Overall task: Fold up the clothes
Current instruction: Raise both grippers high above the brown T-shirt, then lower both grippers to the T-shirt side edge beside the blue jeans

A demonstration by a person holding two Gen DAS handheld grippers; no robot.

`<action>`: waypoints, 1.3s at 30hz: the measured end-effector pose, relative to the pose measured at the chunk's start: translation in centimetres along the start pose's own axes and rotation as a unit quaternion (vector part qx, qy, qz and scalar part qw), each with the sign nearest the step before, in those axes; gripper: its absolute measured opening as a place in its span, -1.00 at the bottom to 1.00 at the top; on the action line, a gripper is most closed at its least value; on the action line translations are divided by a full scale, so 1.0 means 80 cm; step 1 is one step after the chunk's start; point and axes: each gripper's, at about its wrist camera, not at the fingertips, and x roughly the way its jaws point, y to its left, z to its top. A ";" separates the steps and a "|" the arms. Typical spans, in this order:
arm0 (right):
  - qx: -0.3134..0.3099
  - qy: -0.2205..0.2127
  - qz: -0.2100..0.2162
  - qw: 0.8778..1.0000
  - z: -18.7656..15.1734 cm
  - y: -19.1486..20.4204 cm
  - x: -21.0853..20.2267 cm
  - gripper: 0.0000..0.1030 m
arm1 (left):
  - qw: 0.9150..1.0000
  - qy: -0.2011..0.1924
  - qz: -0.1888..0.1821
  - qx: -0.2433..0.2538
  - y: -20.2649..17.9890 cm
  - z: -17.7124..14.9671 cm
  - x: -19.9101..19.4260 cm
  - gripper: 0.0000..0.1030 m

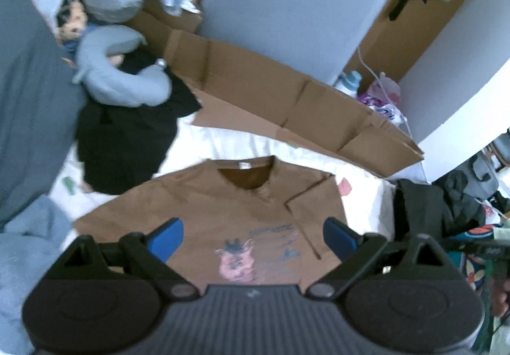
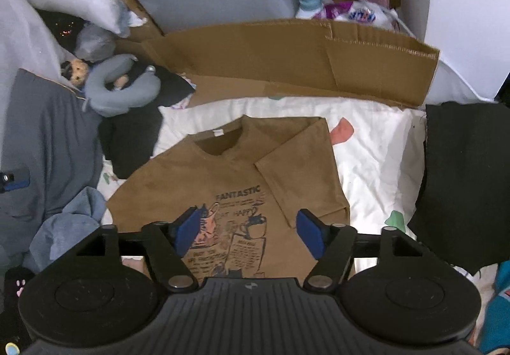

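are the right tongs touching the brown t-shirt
Apart. The right wrist view shows the right tongs open and empty, both blue pads raised above the brown t-shirt lying flat.

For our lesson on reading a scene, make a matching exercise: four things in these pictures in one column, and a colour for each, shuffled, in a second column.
Things:
1. T-shirt
2. Neck pillow
3. Bedsheet
4. Gripper pads

Colours:
A. white
B. blue
C. brown
D. grey

Pairs: 1-C, 2-D, 3-A, 4-B
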 end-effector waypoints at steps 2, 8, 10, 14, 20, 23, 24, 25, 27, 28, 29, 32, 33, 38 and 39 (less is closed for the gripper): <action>-0.004 -0.005 0.000 1.000 -0.003 0.012 -0.019 0.49 | 1.000 -0.006 0.004 -0.002 0.011 -0.013 -0.022 0.86; -0.008 -0.023 0.000 1.000 -0.017 0.039 -0.064 0.59 | 0.999 -0.027 0.004 -0.024 0.047 -0.057 -0.069 0.87; -0.009 -0.030 0.002 1.000 -0.026 0.046 -0.075 0.61 | 0.999 -0.024 0.014 -0.041 0.061 -0.069 -0.075 0.87; 0.001 -0.032 0.008 0.999 -0.050 0.053 -0.082 0.62 | 0.997 -0.023 0.033 -0.068 0.084 -0.086 -0.085 0.87; 0.001 -0.027 0.007 1.000 -0.085 0.060 -0.064 0.62 | 0.995 -0.036 0.026 -0.089 0.110 -0.107 -0.085 0.87; -0.003 -0.026 -0.002 1.000 -0.099 0.065 -0.048 0.62 | 0.995 -0.035 0.037 -0.084 0.117 -0.119 -0.075 0.87; -0.004 -0.028 -0.004 1.000 -0.102 0.067 -0.043 0.62 | 0.995 -0.033 0.042 -0.082 0.120 -0.123 -0.071 0.87; -0.005 -0.029 -0.007 1.000 -0.106 0.069 -0.037 0.62 | 0.995 -0.032 0.045 -0.080 0.121 -0.126 -0.067 0.87; -0.011 -0.034 -0.009 0.999 -0.113 0.074 -0.029 0.62 | 0.995 -0.033 0.047 -0.077 0.126 -0.133 -0.059 0.87; -0.017 -0.037 -0.008 0.999 -0.116 0.078 -0.023 0.62 | 0.995 -0.033 0.047 -0.076 0.129 -0.136 -0.055 0.87; -0.023 -0.040 -0.008 0.999 -0.118 0.081 -0.019 0.62 | 0.995 -0.034 0.048 -0.075 0.132 -0.139 -0.051 0.87; -0.039 -0.049 -0.018 0.998 -0.124 0.094 -0.004 0.62 | 0.995 -0.039 0.055 -0.073 0.140 -0.149 -0.043 0.87; -0.044 -0.053 -0.024 0.997 -0.126 0.100 0.001 0.62 | 0.995 -0.041 0.058 -0.073 0.142 -0.152 -0.040 0.87; -0.077 -0.065 -0.023 0.995 -0.137 0.128 0.026 0.62 | 0.994 -0.044 0.062 -0.081 0.160 -0.168 -0.025 0.87; -0.084 -0.064 -0.024 0.994 -0.139 0.134 0.033 0.62 | 0.993 -0.046 0.063 -0.087 0.165 -0.172 -0.021 0.87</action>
